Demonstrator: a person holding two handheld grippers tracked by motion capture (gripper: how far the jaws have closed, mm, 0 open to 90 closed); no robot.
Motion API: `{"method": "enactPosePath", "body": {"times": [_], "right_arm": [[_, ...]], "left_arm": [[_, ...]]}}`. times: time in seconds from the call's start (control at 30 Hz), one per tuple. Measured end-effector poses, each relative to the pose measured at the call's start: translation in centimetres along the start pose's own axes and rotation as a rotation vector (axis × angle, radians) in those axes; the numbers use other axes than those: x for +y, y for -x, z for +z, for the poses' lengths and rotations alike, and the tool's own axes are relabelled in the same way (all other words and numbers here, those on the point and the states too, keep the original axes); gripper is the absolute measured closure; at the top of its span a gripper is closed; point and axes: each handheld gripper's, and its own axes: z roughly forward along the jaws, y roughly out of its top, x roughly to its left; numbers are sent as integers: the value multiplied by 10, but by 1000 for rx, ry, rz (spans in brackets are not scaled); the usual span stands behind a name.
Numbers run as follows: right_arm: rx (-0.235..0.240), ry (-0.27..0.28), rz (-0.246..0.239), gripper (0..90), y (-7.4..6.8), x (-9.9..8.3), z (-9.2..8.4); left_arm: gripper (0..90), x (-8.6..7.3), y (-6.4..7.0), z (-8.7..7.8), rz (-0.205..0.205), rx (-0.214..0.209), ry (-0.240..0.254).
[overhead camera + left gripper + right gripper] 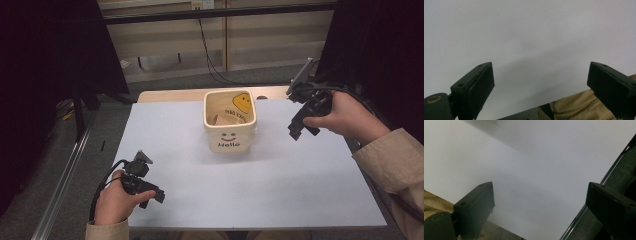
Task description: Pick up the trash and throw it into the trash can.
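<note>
Both grippers wide open, empty: L (150, 192) near-left of the cup (230, 122), R (299, 127) just right. Cup untouched; grasp pending.

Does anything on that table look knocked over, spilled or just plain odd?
Nothing stands out. The cream "Hello" container stands upright on the white table, nothing spilled around it. Both claws are open and hold nothing: the left claw near the front edge, the right claw beside the container.
</note>
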Motion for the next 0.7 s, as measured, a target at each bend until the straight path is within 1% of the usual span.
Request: {"method": "enactPosePath", "body": {"times": [0.03, 0.07, 0.1, 0.13, 0.17, 0.2, 0.23, 0.3, 0.33, 0.37, 0.4, 0.43, 0.47, 0.53, 0.57, 0.63, 0.67, 0.7], "right_arm": [[4, 0, -4, 81, -1, -3, 4], [4, 0, -4, 81, -1, -3, 4], [27, -3, -2, 82, -1, -7, 11], [27, -3, -2, 82, -1, -7, 11], [30, -1, -1, 82, -1, -9, 14], [16, -4, 1, 81, -1, -14, 21], [16, -4, 1, 81, -1, -14, 21], [30, -9, 1, 82, 0, -20, 31], [26, -10, 2, 81, 0, -22, 35], [20, -12, 7, 81, 0, -25, 39], [20, -13, 1, 82, 1, -27, 42], [20, -13, 1, 82, 1, -27, 42], [25, -14, -1, 82, 1, -29, 46], [17, -18, 6, 82, 1, -33, 54], [10, -31, 9, 82, 0, -37, 61], [13, -42, 25, 80, -1, -41, 67], [13, -42, 25, 80, -1, -41, 67], [5, -45, 30, 80, -1, -43, 70]], "left_arm": [[71, -1, 1, 0, -8, -4, 7], [70, -1, 1, 0, -8, -4, 7], [70, 0, 0, 0, -3, 2, 6], [70, 0, 0, 0, -1, 3, 4], [70, -1, 1, 1, -11, -4, 5], [70, -1, 1, 0, -10, -4, 6], [70, -1, 1, 0, -10, -4, 6], [70, -1, 1, 1, -11, -4, 5], [69, -1, 0, 0, -5, 0, 5], [70, -1, 0, 0, -14, -5, 5], [69, -1, -1, 0, -3, 2, 3], [69, -1, -1, 0, -3, 2, 3], [69, -1, 0, 0, -15, -5, 4], [69, -1, 0, 0, -14, -4, 0], [69, -1, -1, 0, -4, 4, 0], [69, -1, 0, 0, -17, -3, 3], [69, -1, 0, 1, -18, -1, 6], [69, -1, 0, 1, -19, 0, 7]]}}
